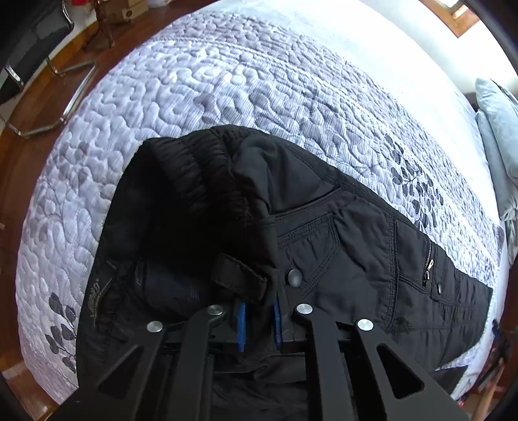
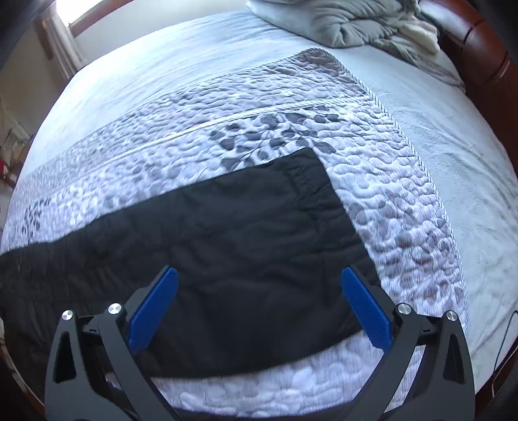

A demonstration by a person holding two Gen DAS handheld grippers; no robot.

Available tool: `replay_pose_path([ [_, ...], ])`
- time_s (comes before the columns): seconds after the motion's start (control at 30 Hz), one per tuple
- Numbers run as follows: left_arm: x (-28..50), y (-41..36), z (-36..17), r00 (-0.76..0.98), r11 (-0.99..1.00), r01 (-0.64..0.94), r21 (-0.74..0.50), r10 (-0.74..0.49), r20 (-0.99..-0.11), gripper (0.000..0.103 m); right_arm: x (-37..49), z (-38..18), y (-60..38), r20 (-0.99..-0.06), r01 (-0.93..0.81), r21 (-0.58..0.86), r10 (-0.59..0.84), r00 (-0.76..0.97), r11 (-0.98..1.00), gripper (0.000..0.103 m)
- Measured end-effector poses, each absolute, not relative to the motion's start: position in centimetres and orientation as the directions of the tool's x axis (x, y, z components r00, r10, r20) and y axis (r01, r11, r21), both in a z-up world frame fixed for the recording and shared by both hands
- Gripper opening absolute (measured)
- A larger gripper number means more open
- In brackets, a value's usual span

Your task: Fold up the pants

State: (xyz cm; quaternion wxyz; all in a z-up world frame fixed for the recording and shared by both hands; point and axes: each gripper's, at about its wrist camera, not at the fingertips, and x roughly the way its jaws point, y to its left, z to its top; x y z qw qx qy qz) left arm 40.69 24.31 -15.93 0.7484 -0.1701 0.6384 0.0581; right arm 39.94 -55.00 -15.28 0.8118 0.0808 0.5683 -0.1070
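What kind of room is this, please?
Most likely a bedroom: the black pants lie on a quilted bedspread, with a pillow and a wooden headboard beyond.

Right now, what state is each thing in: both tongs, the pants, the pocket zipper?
Left tongs: shut on the pants' waistband.
Right tongs: open, over the leg end, gripping nothing.
Pants: lying on the quilt, waist end bunched, leg flat.
Pocket zipper: closed.

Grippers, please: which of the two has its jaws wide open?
The right gripper: its blue pads stand far apart above the leg end of the black pants. The left gripper is shut on the pants' waist.
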Motion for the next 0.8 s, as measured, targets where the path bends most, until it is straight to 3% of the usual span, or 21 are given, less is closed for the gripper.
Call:
replay_pose_path([
  [0.27, 41.4, 25.6, -17.5, 0.202, 0.925, -0.326, -0.195, -0.134, -0.97, 0.012, 45.4, -18.9, -60.1, -0.965, 0.29, 0.015, -0.063, 0.256, 0.957, 0.101],
  [0.47, 41.7, 25.1, -18.1, 0.186, 0.932, -0.327, -0.158, -0.1, -0.977, 0.012, 47.8, -22.4, -59.5, -0.974, 0.257, -0.059, -0.112, 0.197, 0.965, 0.097],
  [0.5, 41.8, 24.9, -18.0, 0.186, 0.933, -0.328, -0.151, -0.093, -0.978, 0.012, 47.8, -22.4, -59.0, -0.969, 0.24, -0.074, -0.127, 0.212, 0.968, 0.091],
  [0.53, 41.8, 24.7, -17.9, 0.188, 0.932, -0.333, -0.142, -0.082, -0.979, 0.012, 47.8, -22.2, -58.4, -0.964, 0.223, -0.104, -0.154, 0.219, 0.969, 0.075],
  [0.57, 41.7, 24.7, -17.7, 0.191, 0.932, -0.336, -0.139, -0.077, -0.979, 0.012, 47.6, -21.8, -58.1, -0.959, 0.215, -0.121, -0.17, 0.226, 0.969, 0.049],
  [0.63, 41.4, 24.5, -17.0, 0.211, 0.93, -0.343, -0.131, -0.06, -0.976, 0.012, 47.2, -20.6, -57.9, -0.962, 0.205, -0.049, -0.101, 0.252, 0.978, 0.014],
  [0.8, 39.3, 23.6, -13.9, 0.323, 0.935, -0.332, -0.128, -0.014, -0.946, 0.012, 44.1, -14.2, -57.0, -0.896, 0.178, -0.003, -0.082, 0.437, 0.984, 0.011],
])
